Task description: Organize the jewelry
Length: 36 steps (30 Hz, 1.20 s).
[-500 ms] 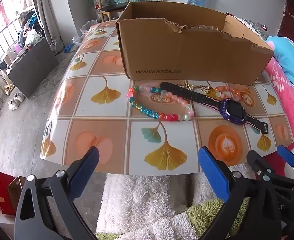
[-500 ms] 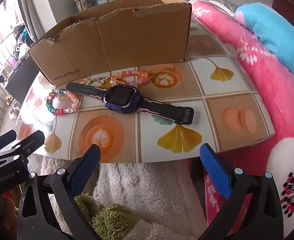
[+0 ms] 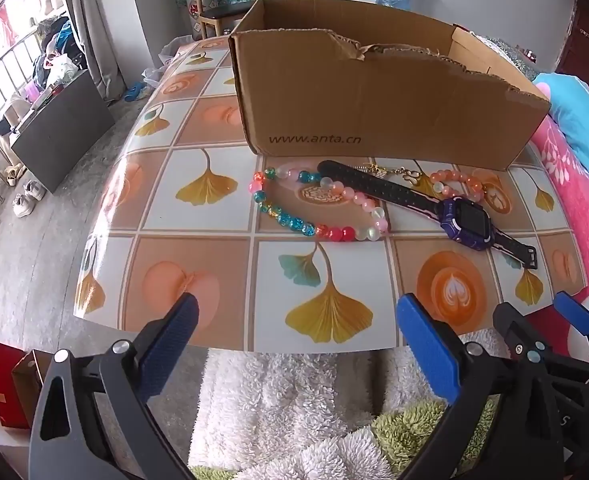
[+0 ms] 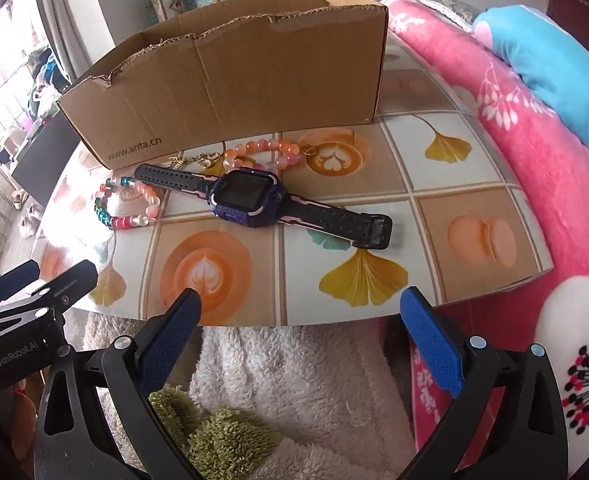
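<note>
Beyond my two spread, empty grippers, left (image 3: 296,326) and right (image 4: 300,314), at the table's (image 3: 198,264) near edge, the watch (image 4: 246,198) and bead bracelets (image 3: 314,208) lie just before the cardboard box (image 3: 374,108).

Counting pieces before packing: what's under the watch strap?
The smartwatch strap crosses the multicolored bead bracelet and a gold chain; where it covers them, they are hidden.

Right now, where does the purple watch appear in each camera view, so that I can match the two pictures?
Left wrist view: purple watch lies right of centre, on the table.
Right wrist view: the watch lies near centre.
Shared landmark: the cardboard box behind it.
</note>
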### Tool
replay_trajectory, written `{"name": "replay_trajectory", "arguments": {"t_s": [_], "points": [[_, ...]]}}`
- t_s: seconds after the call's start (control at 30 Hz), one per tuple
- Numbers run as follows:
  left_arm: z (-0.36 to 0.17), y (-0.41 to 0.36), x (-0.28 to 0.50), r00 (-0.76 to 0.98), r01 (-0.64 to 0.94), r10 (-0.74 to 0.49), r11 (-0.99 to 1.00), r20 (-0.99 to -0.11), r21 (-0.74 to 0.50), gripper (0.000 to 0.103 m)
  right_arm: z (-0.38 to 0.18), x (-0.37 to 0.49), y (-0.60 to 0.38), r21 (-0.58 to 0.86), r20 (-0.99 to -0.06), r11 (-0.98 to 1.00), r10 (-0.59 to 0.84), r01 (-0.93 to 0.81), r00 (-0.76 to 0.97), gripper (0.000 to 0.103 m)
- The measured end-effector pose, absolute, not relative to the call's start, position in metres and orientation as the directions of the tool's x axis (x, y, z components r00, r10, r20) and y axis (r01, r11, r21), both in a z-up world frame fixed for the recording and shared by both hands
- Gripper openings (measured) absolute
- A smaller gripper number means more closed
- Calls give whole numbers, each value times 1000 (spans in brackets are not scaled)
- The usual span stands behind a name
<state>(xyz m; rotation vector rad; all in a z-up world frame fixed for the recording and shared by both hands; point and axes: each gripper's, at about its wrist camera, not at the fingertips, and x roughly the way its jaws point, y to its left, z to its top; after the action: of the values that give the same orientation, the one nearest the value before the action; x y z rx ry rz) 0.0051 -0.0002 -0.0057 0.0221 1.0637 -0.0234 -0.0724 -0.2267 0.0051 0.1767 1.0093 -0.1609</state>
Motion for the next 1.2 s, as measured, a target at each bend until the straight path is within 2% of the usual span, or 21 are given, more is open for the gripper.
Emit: {"name": "replay_trajectory", "arguments": {"t_s": [1.2], "points": [[-11,13,11,480,7,-18,1000,-877,-17,97,7,-69,-227,62,-858,976,-56,211,511,96]]}}
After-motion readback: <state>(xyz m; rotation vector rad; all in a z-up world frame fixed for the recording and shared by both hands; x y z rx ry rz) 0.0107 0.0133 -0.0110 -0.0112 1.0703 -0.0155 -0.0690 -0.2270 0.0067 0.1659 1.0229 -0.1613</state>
